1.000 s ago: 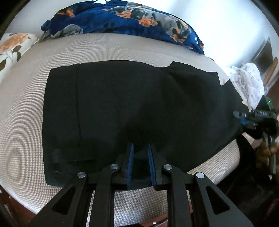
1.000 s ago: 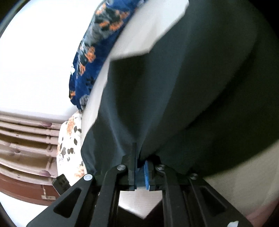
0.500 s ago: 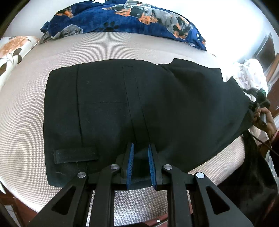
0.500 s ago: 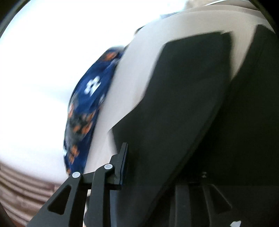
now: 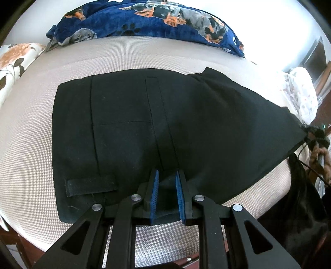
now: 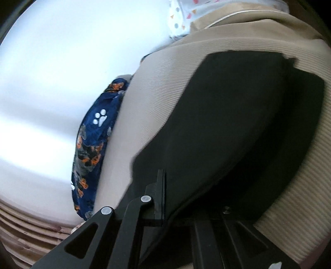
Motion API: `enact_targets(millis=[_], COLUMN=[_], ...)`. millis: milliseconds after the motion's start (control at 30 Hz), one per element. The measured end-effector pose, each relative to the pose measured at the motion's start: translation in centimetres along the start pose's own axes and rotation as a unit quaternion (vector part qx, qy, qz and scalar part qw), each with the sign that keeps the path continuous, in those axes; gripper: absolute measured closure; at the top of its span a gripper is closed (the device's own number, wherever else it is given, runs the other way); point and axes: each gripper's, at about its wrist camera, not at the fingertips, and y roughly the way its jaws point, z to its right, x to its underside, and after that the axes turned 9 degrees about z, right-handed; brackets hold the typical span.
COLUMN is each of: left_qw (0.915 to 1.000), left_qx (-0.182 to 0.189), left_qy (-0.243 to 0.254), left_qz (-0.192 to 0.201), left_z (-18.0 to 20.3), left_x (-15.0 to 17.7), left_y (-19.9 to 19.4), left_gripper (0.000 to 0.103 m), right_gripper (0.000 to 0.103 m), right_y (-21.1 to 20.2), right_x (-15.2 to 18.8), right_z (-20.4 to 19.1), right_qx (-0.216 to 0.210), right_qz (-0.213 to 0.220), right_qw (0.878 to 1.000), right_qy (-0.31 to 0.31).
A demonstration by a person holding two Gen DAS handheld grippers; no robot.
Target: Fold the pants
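Black pants (image 5: 144,128) lie spread across a beige bed (image 5: 26,144), waistband end to the left. My left gripper (image 5: 167,186) sits at the near edge, its blue pads (image 5: 155,192) shut on a fold of the pants. At the far right, my right gripper (image 5: 315,134) holds the leg end and the cloth runs taut to it. In the right wrist view the pants (image 6: 238,124) drape over the right gripper (image 6: 166,182) and hide one finger; its jaws are closing tight on the cloth.
A blue dog-print blanket (image 5: 149,18) lies along the far side of the bed. A floral pillow (image 5: 14,60) is at the left and a white patterned cloth (image 5: 300,93) at the right. A hand (image 5: 318,155) holds the right gripper off the bed's right edge.
The right gripper has pulled the leg end out to the right, and the cloth there is now stretched flat. The left gripper has kept still on the near edge.
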Motion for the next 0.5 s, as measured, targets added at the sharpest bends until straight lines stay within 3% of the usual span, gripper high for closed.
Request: enact_targets(millis=[233, 500], left_qw=[0.9999, 0.9998], left_qx=[0.005, 0.003], left_qy=[0.012, 0.02], left_qz=[-0.002, 0.004], left_z=[-0.5, -0.1], left_x=[-0.1, 0.1], left_y=[-0.1, -0.1], left_gripper=[0.084, 0.084], right_gripper=[0.101, 0.101], right_y=[-1.6, -2.7], right_x=[0.3, -0.4], right_z=[2.6, 6.4], right_qx=[0.006, -0.046], right_qz=[-0.005, -0.016], right_qw=[1.0, 0.993], right_qy=[0.023, 0.108])
